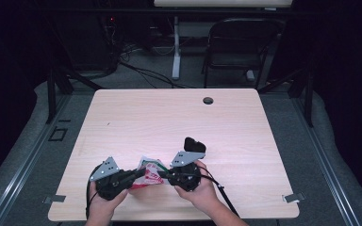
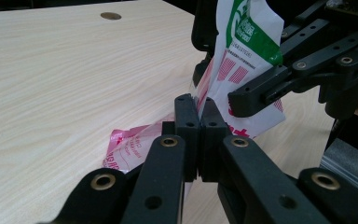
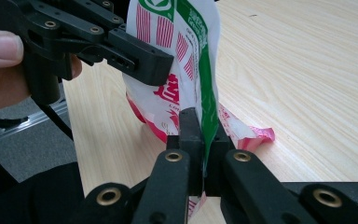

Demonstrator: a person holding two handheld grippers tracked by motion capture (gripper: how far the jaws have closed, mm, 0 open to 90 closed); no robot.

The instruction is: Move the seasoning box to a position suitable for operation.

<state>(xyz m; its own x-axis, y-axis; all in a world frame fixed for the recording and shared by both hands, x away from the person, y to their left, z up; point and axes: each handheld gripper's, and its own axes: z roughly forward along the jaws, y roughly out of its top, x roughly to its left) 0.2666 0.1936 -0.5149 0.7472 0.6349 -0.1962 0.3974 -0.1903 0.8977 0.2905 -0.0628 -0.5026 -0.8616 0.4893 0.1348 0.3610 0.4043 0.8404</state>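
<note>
Both your hands sit at the near edge of the pale wooden table (image 1: 169,117), forearms coming in from the bottom, knuckles angled inward so the two claws face each other.

Left claw (image 2: 196,109): pressed together, pinching an edge of the thin white plastic packet with red and green print (image 2: 242,51). Left hand (image 1: 104,200) wraps the body from below, grey plate up.

Right claw (image 3: 204,135): also pressed together, pinching the packet along its green strip. Right hand (image 1: 199,190) grips low, cable trailing back toward you.

The packet hangs between the two claws, its upper part upright off the table, its lower pink end crumpled and resting on the wood.

High view: shows the spacing, claws close together with the packet (image 1: 150,172) bridging them, plus a small black object (image 1: 194,144) just beyond the right claw and the round cable hole (image 1: 208,100) at the far edge.

Left gripper view: shows your right claw biting the packet from the side.

Right gripper view: shows the fingertips (image 3: 2,46) of your left hand on its handle.
</note>
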